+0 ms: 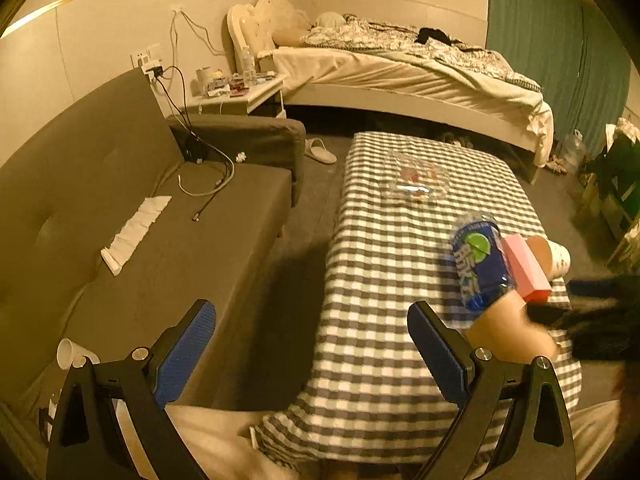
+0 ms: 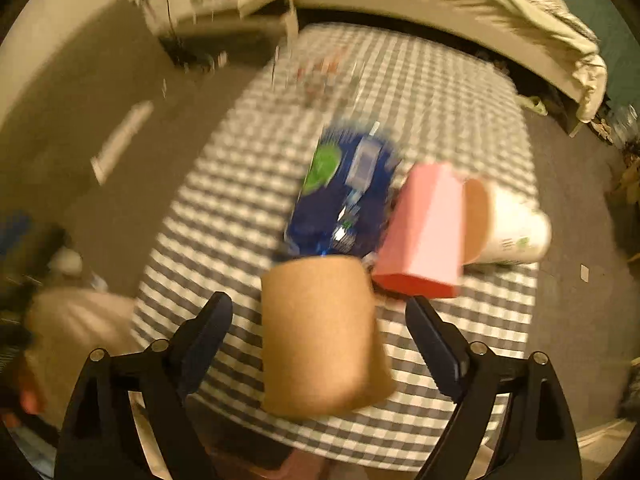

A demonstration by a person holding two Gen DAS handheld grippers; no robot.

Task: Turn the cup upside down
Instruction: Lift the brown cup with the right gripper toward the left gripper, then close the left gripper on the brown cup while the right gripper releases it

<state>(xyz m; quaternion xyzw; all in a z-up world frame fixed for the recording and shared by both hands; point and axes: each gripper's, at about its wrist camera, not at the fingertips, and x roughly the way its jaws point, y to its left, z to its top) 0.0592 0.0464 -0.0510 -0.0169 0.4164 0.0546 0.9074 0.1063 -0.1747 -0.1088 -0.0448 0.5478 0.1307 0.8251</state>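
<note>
A brown paper cup (image 2: 320,336) stands on the checked tablecloth (image 2: 224,216), between the open fingers of my right gripper (image 2: 320,320), which do not touch it. The right wrist view is motion-blurred. The cup also shows in the left wrist view (image 1: 504,332) at the right, partly hidden by the right gripper's dark body. My left gripper (image 1: 312,328) is open and empty, held over the gap between the sofa and the table's near left edge.
Behind the cup stand a blue bottle (image 2: 344,192), a pink box (image 2: 424,224) and a white paper cup lying on its side (image 2: 512,224). A clear plastic tray (image 1: 416,180) sits mid-table. A grey sofa (image 1: 140,216) is at the left, a bed (image 1: 400,68) behind.
</note>
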